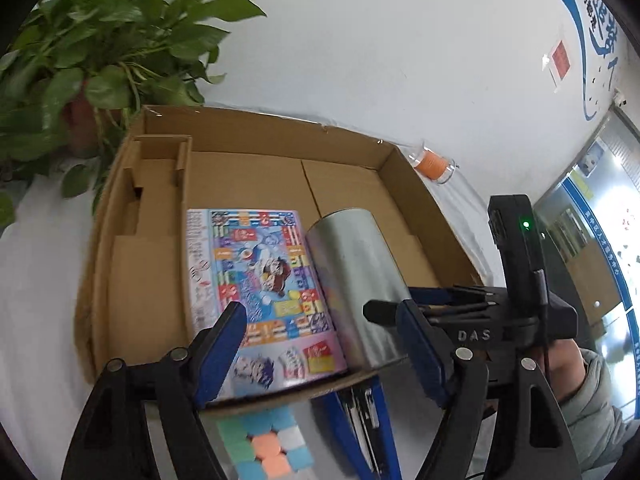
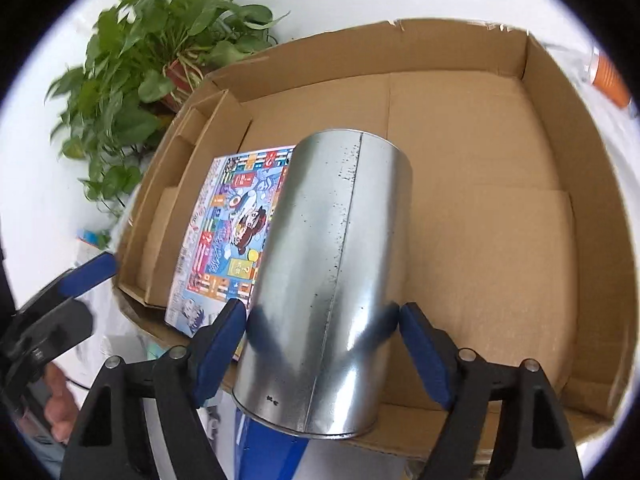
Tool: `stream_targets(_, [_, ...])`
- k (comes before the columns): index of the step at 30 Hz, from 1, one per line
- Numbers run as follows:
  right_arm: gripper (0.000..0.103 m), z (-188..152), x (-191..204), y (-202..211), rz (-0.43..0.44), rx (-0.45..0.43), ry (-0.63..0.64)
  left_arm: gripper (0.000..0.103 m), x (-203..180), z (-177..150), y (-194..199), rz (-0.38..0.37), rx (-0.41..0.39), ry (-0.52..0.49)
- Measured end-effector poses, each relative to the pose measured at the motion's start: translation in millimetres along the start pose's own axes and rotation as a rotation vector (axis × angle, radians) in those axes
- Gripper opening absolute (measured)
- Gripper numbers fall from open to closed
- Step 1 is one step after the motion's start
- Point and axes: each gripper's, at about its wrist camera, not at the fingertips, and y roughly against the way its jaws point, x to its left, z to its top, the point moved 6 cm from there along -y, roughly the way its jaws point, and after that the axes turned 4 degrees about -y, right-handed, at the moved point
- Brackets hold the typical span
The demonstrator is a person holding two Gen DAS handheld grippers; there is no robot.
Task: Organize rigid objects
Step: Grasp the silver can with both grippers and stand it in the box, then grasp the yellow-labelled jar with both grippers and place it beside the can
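Note:
A shiny metal can is gripped between the blue pads of my right gripper, tilted above the open cardboard box; it also shows in the left wrist view. A colourful flat game box lies inside the cardboard box at the left, and is seen in the right wrist view. My left gripper is open and empty over the box's near edge. The right gripper appears in the left wrist view beside the can.
A potted green plant stands behind the box's left corner. A clear cup with an orange band lies behind the right corner. A pastel cube puzzle and a blue object lie in front of the box.

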Motion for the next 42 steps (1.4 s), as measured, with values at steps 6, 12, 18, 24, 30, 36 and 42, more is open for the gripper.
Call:
stream_targets(6, [0.079,-47.8,-12.1,75.1,0.035,-0.122,0.07,0.1,-15.6,-39.4,42.3,-0.02,-0.074,0.006])
stream_targets(12, [0.08,-103.8,-82.9,98.3,-0.051,-0.1,-0.023,0.1,-74.4,-94.1,26.4,-0.164,-0.048,-0.001])
stream_targets(18, [0.079,-124.3,-70.1,71.8,0.038,-0.011,-0.022,0.098,-116.7,-112.3,-34.4,-0.359,0.117,0.095])
stream_targets(24, [0.088,-135.3,-48.7,27.4,0.166,0.1,-0.071,0.079,-127.3,-112.7,-80.2,-0.31,0.272,0.095])
stream_targets(30, [0.088,-109.3,-30.8,82.0,0.137,-0.031,-0.022,0.078,-135.1,-104.1,-67.5,-0.252,0.226,0.062])
stream_targets(36, [0.088,-19.0,-24.6,125.4,0.139,-0.178,0.029,0.078,-168.7,-13.9,-17.1,-0.229,0.002,-0.109])
stream_targets(42, [0.088,11.0,-55.3,63.1,0.04,-0.065,-0.032,0.074,-147.2,51.0,-84.0,-0.241,0.106,-0.098])
